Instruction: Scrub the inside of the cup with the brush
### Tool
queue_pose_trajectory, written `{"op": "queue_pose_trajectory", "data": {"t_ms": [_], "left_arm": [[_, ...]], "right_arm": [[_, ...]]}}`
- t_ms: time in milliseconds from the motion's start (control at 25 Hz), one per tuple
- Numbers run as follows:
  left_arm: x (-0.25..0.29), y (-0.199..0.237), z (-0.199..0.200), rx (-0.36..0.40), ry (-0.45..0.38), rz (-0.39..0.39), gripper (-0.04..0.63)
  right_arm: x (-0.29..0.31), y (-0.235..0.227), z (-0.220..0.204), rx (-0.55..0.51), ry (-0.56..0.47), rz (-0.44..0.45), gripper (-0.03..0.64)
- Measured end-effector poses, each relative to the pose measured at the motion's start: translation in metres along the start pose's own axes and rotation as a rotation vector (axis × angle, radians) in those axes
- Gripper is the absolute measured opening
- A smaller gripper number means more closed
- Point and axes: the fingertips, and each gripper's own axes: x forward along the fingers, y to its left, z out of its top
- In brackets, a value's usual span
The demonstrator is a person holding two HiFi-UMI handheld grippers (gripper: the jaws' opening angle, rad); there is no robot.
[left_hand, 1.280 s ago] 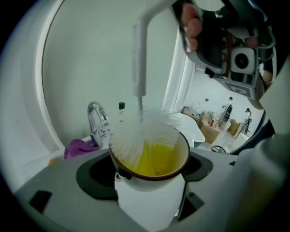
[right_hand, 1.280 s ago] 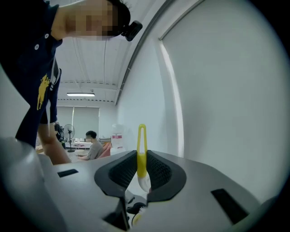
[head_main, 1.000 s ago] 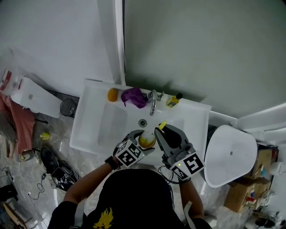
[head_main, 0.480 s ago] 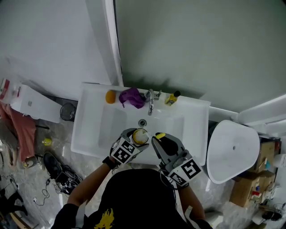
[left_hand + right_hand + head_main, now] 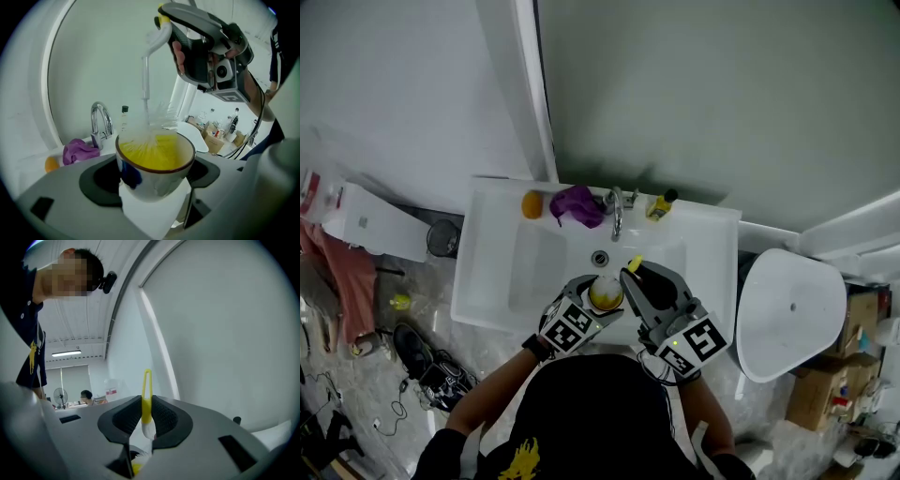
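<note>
While the left hand-held gripper (image 5: 154, 187) clamps the cup (image 5: 157, 157), the right hand-held gripper (image 5: 146, 420) pinches the brush (image 5: 145, 79).
Left jaws press the upright cup's sides over the sink (image 5: 502, 272); right jaws, narrowly set, grip the brush handle above it, bristles down inside the yellow interior.

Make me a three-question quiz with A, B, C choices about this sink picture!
1. Where is the purple cloth? A. beside the tap on the sink B. on the floor C. hanging on the wall
2. What colour is the cup's inside? A. red B. yellow C. black
3. The right tool is: A. open, empty B. shut on the brush C. shut on the cloth

Answers: A, it lies just left of the tap; B, yellow shows inside the rim; B, its pads pinch the brush handle.
</note>
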Motion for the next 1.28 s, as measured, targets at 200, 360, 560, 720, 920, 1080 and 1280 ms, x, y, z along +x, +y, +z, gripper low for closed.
{"op": "queue_pose_trajectory", "data": {"t_ms": [200,360,560,720,920,1080,1280], "left_arm": [[-0.012,0.014,0.006,0.000,-0.012,0.020,0.413],[-0.013,0.017,-0.006,-0.006,-0.005,0.039,0.413],[-0.017,0.020,-0.006,-0.018,-0.008,0.054,0.413],[-0.021,0.024,-0.013,-0.047,-0.001,0.079,0.413],[-0.023,0.036,-0.022,-0.074,-0.015,0.139,0.413],[-0.023,0.055,-0.031,-0.108,-0.020,0.201,0.413],[-0.030,0.069,-0.039,-0.140,-0.048,0.269,0.413]], "right_arm": [[-0.015,-0.012,0.004,0.108,-0.040,-0.025,0.087],[-0.018,-0.005,0.009,0.164,-0.071,-0.003,0.087],[-0.017,0.004,0.022,0.145,-0.092,0.018,0.087],[-0.029,-0.003,0.035,0.208,-0.148,0.017,0.087],[-0.046,-0.030,0.050,0.301,-0.215,-0.021,0.087],[-0.060,-0.058,0.052,0.307,-0.236,-0.083,0.087],[-0.065,-0.087,0.008,0.240,-0.112,-0.199,0.087]]}}
